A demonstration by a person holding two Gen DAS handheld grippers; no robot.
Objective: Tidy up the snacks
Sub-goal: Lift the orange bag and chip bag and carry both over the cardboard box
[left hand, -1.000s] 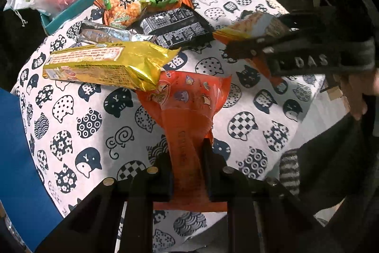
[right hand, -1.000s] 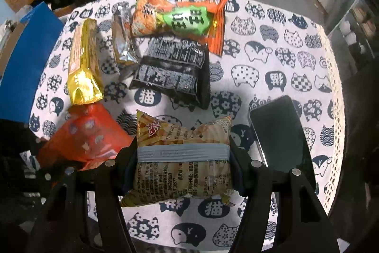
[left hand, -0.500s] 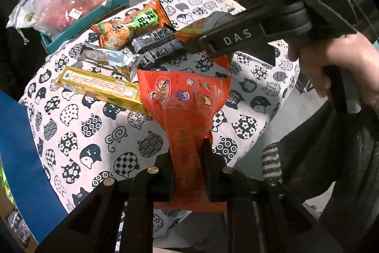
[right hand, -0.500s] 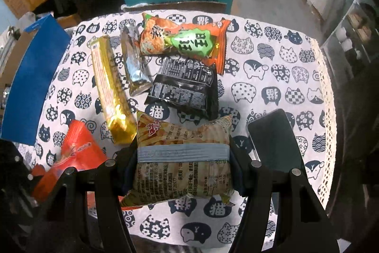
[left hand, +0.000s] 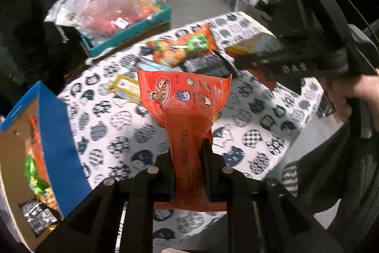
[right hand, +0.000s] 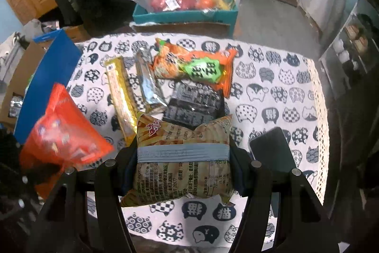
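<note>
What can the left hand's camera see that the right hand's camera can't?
Only the left wrist view looks inside the blue-edged cardboard box, with snacks already in it, and shows a hand. Only the right wrist view shows the dark phone on the tablecloth. Both show the orange packet and the fries bag, each gripped.

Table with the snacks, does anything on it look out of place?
Yes: a dark phone lies on the cat-print tablecloth near the right edge, the only non-snack there. The gold packet, silver packet, orange bag and black packet lie overlapping, not spilled.
</note>
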